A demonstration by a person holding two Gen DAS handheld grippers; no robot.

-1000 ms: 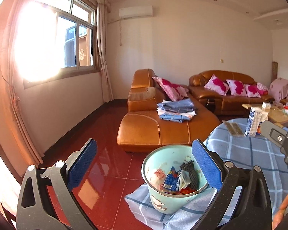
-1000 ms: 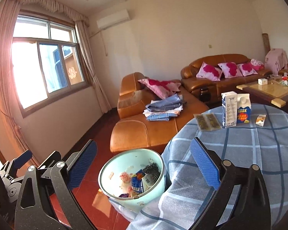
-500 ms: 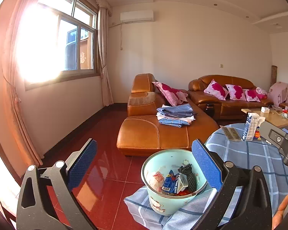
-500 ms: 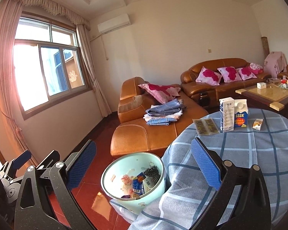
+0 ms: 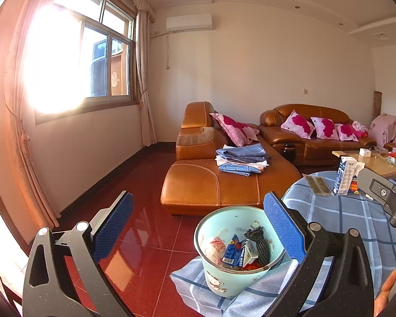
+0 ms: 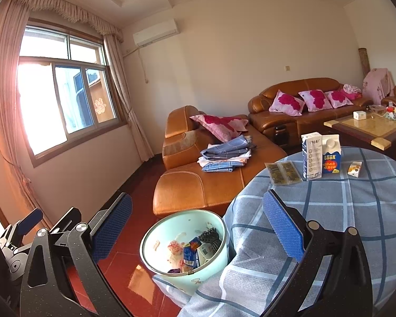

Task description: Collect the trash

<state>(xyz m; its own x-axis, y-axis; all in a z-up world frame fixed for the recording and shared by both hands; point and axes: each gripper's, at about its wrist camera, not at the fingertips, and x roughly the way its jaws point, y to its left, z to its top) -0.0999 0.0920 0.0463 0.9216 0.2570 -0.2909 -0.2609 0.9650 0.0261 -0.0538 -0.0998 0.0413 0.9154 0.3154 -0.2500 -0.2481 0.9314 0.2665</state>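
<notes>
A: Left wrist view first. Left tongs [image 5: 198, 227] spread wide, nothing between the blue pads. Mint trash bin [image 5: 237, 277] sits low on the red floor [image 5: 145, 251], pressed into the hanging edge of the checked tablecloth [image 5: 351, 216].

B: Bin contents?

A: Wrappers, a small blue carton, a dark ridged piece. Can't name more. Right pad overlaps the bin rim in the picture; contact can't be told.

B: Right wrist?

A: Right tongs [image 6: 198, 224] also wide, empty. Same bin [image 6: 171, 227] is seen below, between the pads, beside the round surface [image 6: 356, 211]. Left tongs poke in at the far left edge [image 6: 21, 232].

B: Trash left on the surface?

A: Far side: tall white-blue carton [image 6: 311, 155] upright, touching or just beside a blue "LOOK" carton [image 6: 331, 155], also upright. Flat clear packet [image 6: 283, 173] lies to their left, small yellow-white box [image 6: 354, 169] to their right. All well apart from the tongs.

B: Background?

A: Tan leather sofa [image 6: 198, 185] with folded blue cloth [image 6: 224, 155] on the chaise, pink cushions, coffee table [image 6: 369, 129] at right, bright window [image 6: 66, 100].
</notes>
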